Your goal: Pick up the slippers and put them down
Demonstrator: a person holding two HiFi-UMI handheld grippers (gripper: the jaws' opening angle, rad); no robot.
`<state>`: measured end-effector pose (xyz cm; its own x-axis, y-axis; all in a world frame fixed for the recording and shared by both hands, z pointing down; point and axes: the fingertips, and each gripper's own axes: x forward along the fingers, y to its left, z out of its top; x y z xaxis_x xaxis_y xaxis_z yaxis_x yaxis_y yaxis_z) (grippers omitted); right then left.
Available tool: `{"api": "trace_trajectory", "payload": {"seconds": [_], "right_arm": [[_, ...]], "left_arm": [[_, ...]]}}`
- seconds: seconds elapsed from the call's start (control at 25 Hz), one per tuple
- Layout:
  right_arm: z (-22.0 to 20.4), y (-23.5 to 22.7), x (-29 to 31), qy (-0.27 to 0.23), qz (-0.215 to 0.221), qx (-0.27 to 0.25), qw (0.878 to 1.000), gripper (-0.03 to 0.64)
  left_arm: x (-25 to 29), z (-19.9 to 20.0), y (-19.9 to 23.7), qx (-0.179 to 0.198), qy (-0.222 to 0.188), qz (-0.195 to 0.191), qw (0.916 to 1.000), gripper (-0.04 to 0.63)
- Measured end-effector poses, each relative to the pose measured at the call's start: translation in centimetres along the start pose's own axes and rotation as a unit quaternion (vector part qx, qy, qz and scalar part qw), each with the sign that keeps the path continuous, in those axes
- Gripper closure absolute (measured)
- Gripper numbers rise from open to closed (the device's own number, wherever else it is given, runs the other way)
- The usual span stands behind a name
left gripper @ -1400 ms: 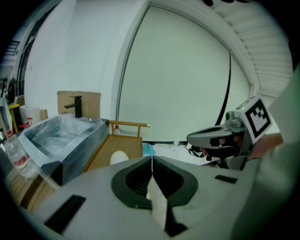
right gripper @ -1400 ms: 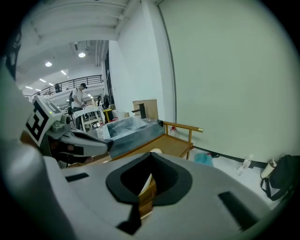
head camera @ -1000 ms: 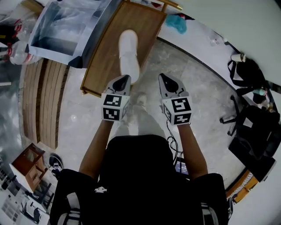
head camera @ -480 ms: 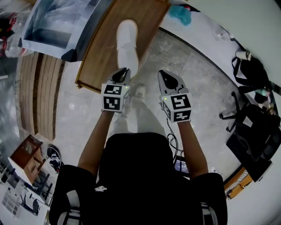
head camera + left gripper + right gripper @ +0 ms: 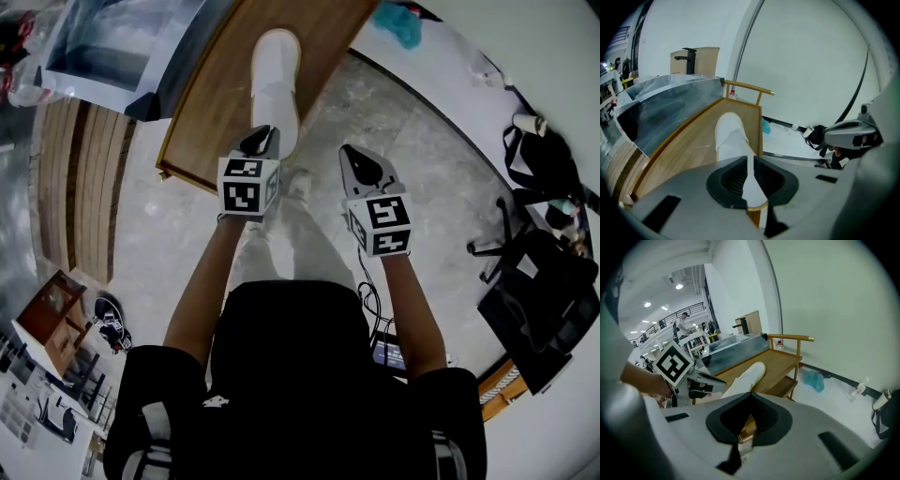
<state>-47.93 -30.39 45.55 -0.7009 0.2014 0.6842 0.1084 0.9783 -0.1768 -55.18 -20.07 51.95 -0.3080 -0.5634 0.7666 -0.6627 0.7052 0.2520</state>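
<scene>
One white slipper (image 5: 275, 84) with a tan sole rim lies lengthwise on a wooden table (image 5: 217, 108), toe pointing away from me. My left gripper (image 5: 262, 134) is at its heel end, and the jaws are shut on the heel. In the left gripper view the slipper (image 5: 730, 138) runs straight into the closed left gripper (image 5: 752, 159). My right gripper (image 5: 354, 155) hangs to the right, beyond the table's edge and above the floor, shut with nothing in it. In the right gripper view the slipper (image 5: 749, 375) lies ahead and left of the right gripper (image 5: 750, 395).
A shiny steel counter (image 5: 122, 47) adjoins the table on the left. A blue cloth (image 5: 403, 23) lies on the stone floor by the wall. Black bags and a chair base (image 5: 539, 178) stand at the right. Wooden slats (image 5: 75, 187) run along the left.
Both grippers have sunk towards the table top, the left one keeping its hold at the slipper's heel. The right gripper's jaws stay closed.
</scene>
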Motion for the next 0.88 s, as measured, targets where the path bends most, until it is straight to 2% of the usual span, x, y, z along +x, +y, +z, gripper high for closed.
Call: {"api": "trace_trajectory", "payload": {"seconds": [0.08,0.16,0.2,0.4,0.88], "right_arm": [[-0.2,0.1,0.5,0.004,0.004,-0.002,1.0,0.632],[-0.3,0.3,1.0,0.007,0.009,-0.004,1.0,0.632],[-0.5,0.4,1.1,0.009,0.011,-0.005,1.0,0.632],[-1.4,0.2,2.0,0.02,0.014,-0.003,1.0,0.632],[-3.8,0.0,3.0,0.051,0.021,-0.012,0.998,0.632]], "left_arm": [[0.5,-0.2,0.4,-0.006,0.003,0.004,1.0,0.58],[1.0,-0.4,0.7,-0.012,0.009,0.002,0.9999,0.507],[1.2,-0.5,0.8,-0.016,0.011,0.001,0.9998,0.494],[2.7,-0.1,1.5,-0.019,0.014,0.003,0.9997,0.456],[6.6,0.1,2.3,-0.008,0.044,0.011,0.9989,0.446]]}}
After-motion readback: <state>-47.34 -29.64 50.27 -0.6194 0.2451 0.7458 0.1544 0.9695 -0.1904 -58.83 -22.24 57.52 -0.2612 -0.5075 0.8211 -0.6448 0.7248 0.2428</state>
